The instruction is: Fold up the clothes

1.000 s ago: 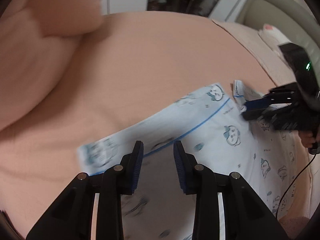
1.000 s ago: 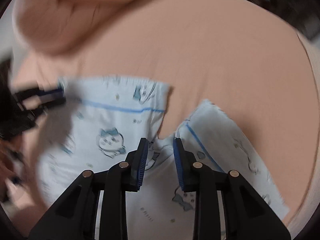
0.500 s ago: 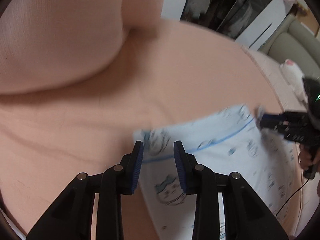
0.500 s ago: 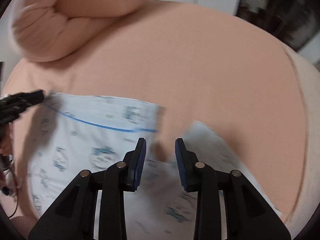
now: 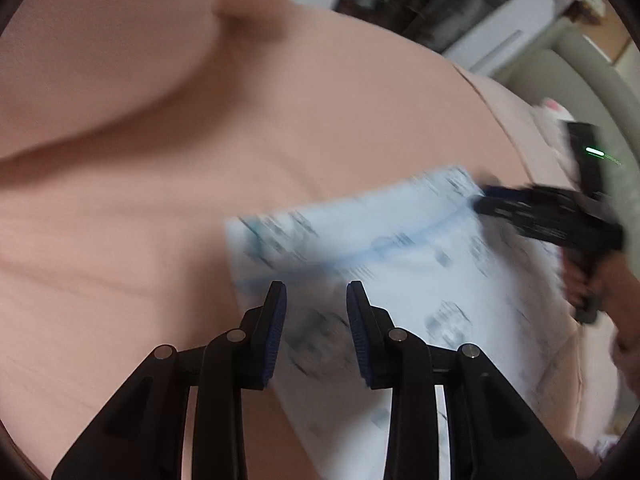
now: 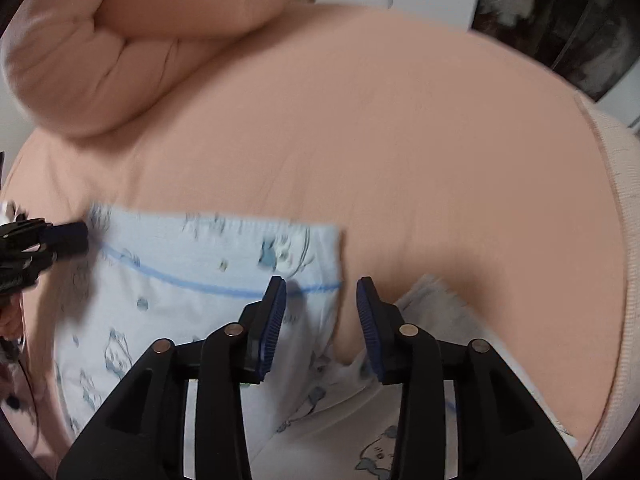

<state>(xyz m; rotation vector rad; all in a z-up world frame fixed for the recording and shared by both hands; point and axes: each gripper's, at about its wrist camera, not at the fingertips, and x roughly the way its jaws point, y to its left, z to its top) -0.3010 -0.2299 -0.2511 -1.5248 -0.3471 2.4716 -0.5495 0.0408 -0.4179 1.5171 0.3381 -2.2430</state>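
Note:
A pale blue garment (image 5: pixel 400 264) with small cartoon prints and a blue stripe lies spread on the peach bed sheet (image 5: pixel 160 216). It also shows in the right wrist view (image 6: pixel 192 280), where it has two leg parts with a gap between them. My left gripper (image 5: pixel 316 300) is open and empty above the left part's hem. My right gripper (image 6: pixel 320 300) is open and empty over the inner edge of the left leg part. Each gripper shows in the other's view, the right one (image 5: pixel 532 216) at the garment's far corner and the left one (image 6: pixel 36 244) at its left corner.
A rolled peach duvet (image 6: pixel 120 48) lies at the head of the bed; it also fills the upper left of the left wrist view (image 5: pixel 100 52). White cabinets (image 5: pixel 492 32) and a grey-green padded bed frame (image 5: pixel 592 80) stand beyond the bed.
Both grippers have moved over the garment with blur. The left has shifted from the hem's left corner onto the cloth. The right has drawn back toward the gap between the leg parts.

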